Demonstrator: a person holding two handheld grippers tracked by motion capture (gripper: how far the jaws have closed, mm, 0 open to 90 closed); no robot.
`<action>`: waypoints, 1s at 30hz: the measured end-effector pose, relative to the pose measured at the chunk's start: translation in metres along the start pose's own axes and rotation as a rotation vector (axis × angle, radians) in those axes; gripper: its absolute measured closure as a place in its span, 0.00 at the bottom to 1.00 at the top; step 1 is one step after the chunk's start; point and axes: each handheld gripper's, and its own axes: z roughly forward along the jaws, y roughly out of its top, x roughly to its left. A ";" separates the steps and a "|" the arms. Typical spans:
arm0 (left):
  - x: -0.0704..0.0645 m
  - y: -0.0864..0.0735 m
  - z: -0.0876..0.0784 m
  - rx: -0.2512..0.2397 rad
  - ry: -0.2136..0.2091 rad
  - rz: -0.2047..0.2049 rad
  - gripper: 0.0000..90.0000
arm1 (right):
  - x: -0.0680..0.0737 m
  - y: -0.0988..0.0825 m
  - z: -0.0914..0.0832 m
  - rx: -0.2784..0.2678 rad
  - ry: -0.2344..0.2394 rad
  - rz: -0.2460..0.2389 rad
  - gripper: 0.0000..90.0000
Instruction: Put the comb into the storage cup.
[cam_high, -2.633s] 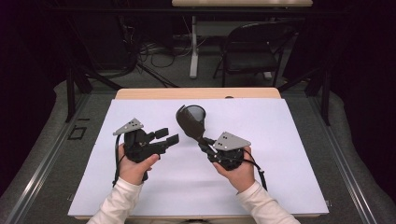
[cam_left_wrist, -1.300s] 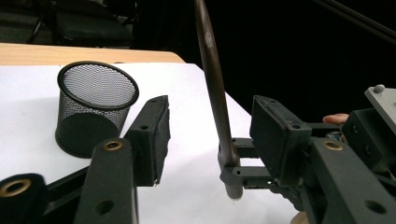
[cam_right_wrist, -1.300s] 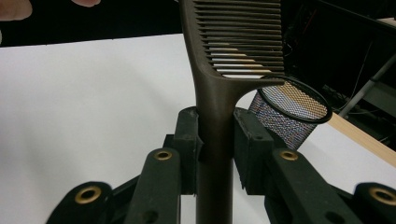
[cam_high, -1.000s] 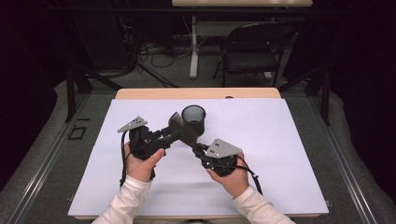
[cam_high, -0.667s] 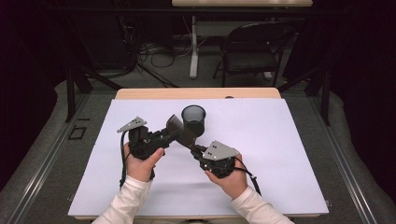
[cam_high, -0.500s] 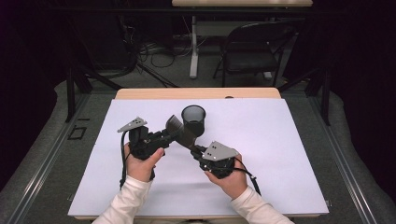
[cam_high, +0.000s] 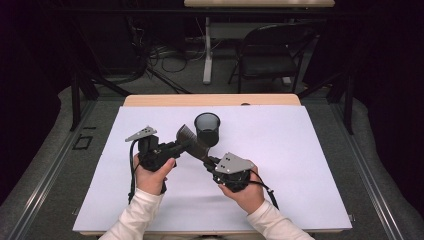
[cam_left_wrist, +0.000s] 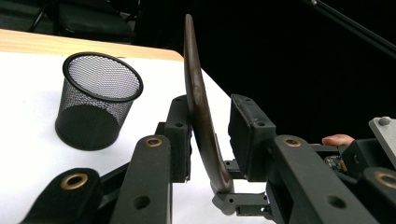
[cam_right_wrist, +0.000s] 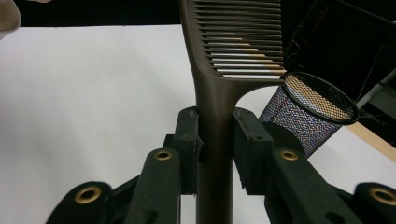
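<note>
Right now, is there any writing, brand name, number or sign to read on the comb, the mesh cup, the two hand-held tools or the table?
None: no readable text in any view.
Dark brown plastic comb: plain, no brand mark visible.
Black wire-mesh cup: no label.
Left gripper and right gripper: no lettering visible on jaws or grey plates.
White table sheet: blank.

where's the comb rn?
High view: the comb is held above the white mat, left of centre, its handle in the right gripper, between the left gripper jaws, just beside the mesh cup.
</note>
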 end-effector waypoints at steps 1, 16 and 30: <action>0.000 0.000 0.000 -0.001 -0.001 -0.001 0.77 | 0.000 0.000 0.000 0.000 0.000 0.000 0.81; 0.003 -0.002 0.001 -0.003 0.002 -0.031 0.83 | 0.003 0.000 0.001 0.006 -0.016 -0.030 0.81; 0.004 -0.003 0.000 -0.013 -0.005 -0.053 0.89 | 0.004 -0.001 0.001 0.005 -0.021 -0.036 0.81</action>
